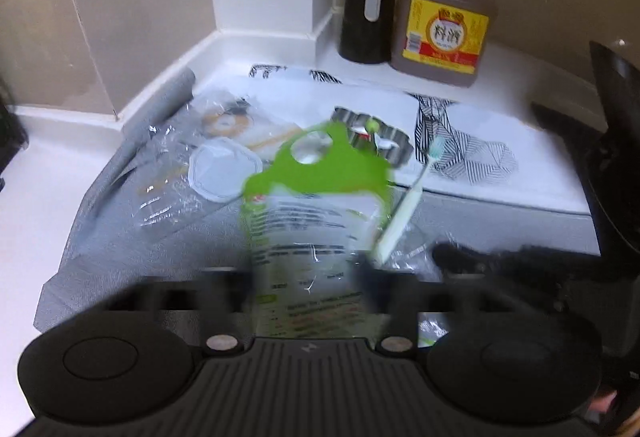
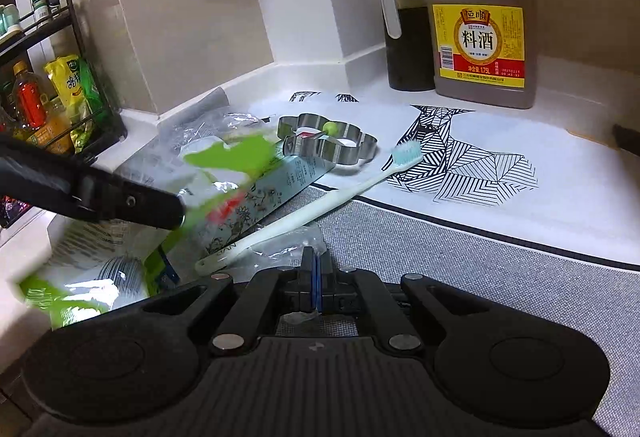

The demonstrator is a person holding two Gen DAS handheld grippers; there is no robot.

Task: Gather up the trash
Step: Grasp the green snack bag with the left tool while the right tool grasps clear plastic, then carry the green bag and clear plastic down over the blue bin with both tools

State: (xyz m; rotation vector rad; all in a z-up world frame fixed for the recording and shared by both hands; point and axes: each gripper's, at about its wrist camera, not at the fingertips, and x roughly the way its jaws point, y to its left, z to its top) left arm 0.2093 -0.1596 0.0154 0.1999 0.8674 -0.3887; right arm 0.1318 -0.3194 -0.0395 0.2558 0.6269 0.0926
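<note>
My left gripper (image 1: 308,269) is shut on a green and clear plastic package (image 1: 312,205) and holds it above the grey mat (image 1: 132,237); motion blurs it. The same package (image 2: 224,161) and the left gripper's finger (image 2: 120,201) show in the right wrist view. My right gripper (image 2: 316,273) is shut on a clear plastic wrapper (image 2: 288,249) lying on the mat. A white toothbrush (image 2: 320,209) lies across the wrapper and a teal patterned box (image 2: 272,193). More clear wrappers (image 1: 176,173) and a white lid (image 1: 224,169) lie at the left.
A steel cookie cutter (image 2: 332,141) sits behind the box. A dark sauce dispenser (image 2: 408,37) and a big cooking wine jug (image 2: 484,29) stand at the back by the wall. A spice rack (image 2: 48,93) stands at the left. A geometric-print placemat (image 2: 460,157) lies to the right.
</note>
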